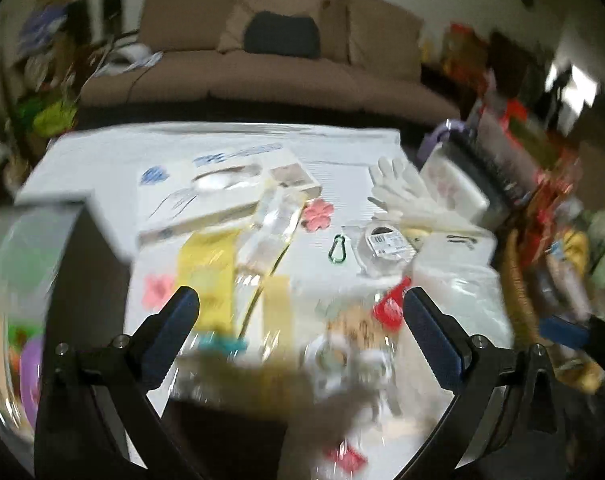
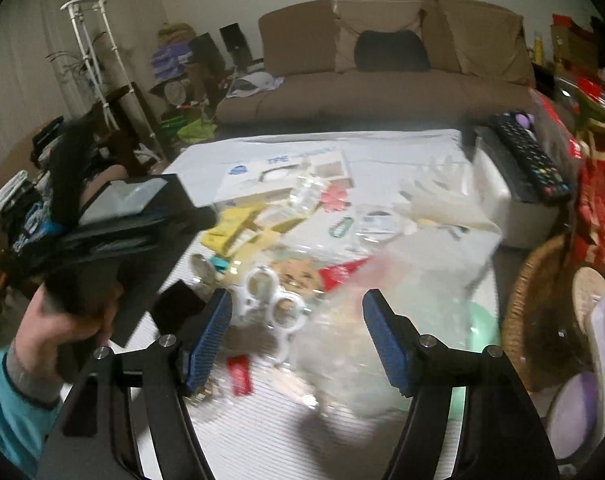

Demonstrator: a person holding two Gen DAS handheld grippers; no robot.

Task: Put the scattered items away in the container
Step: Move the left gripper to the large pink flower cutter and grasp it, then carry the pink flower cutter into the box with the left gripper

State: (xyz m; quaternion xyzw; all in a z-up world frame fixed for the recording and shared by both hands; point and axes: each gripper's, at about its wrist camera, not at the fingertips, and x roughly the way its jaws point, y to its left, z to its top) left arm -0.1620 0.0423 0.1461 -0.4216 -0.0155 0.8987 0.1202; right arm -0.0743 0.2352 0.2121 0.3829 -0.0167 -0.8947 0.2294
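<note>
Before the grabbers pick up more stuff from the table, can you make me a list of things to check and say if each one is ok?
1. Left gripper empty and open: ok.
2. Right gripper open, nothing pinched: ok.
3. Items left to tidy, such as the green carabiner and pink flower: ok, still on the table.
4. Pictures sharp enough to aim: not ok, the left wrist view is blurred.
5. Container in sight: cannot tell which one it is.
6. Hand out of the right gripper's way: ok, off to the side.

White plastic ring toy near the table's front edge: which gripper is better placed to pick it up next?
Probably right. The right gripper has open, empty jaws with the white plastic ring toy just ahead between its fingers; the left gripper sees it blurred and off-centre.
</note>
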